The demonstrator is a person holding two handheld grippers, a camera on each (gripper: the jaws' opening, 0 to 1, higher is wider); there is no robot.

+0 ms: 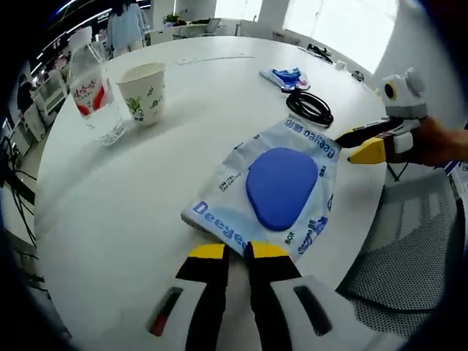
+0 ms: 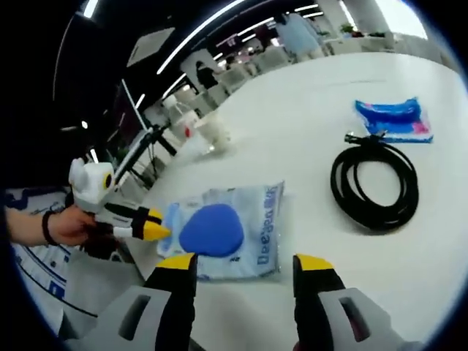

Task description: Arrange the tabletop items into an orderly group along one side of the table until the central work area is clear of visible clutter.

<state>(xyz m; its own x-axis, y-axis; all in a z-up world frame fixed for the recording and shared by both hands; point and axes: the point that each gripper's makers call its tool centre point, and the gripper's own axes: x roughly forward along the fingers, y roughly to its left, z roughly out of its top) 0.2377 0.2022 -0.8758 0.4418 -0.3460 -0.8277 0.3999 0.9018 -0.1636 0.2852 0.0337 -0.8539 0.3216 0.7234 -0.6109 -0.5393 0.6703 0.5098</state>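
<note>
A white-and-blue wipes packet (image 1: 281, 186) with a blue oval lid lies near the round white table's (image 1: 131, 212) edge. My left gripper (image 1: 238, 251) sits at the packet's near edge, its jaws almost together with the edge pinched between the tips. In the right gripper view it comes in from the left (image 2: 152, 223), held by a hand, touching the packet (image 2: 212, 229). My right gripper (image 2: 245, 263) stands open, its jaws spread either side of the packet's opposite edge; it also appears at that edge (image 1: 358, 144). A black cable coil (image 2: 374, 186) and a blue pouch (image 2: 391, 118) lie beyond.
A paper cup (image 1: 144, 91) and a plastic water bottle (image 1: 93, 95) stand together at the far left of the table. A grey mesh chair (image 1: 409, 234) sits just off the table edge by the packet. Other desks and a person show in the background.
</note>
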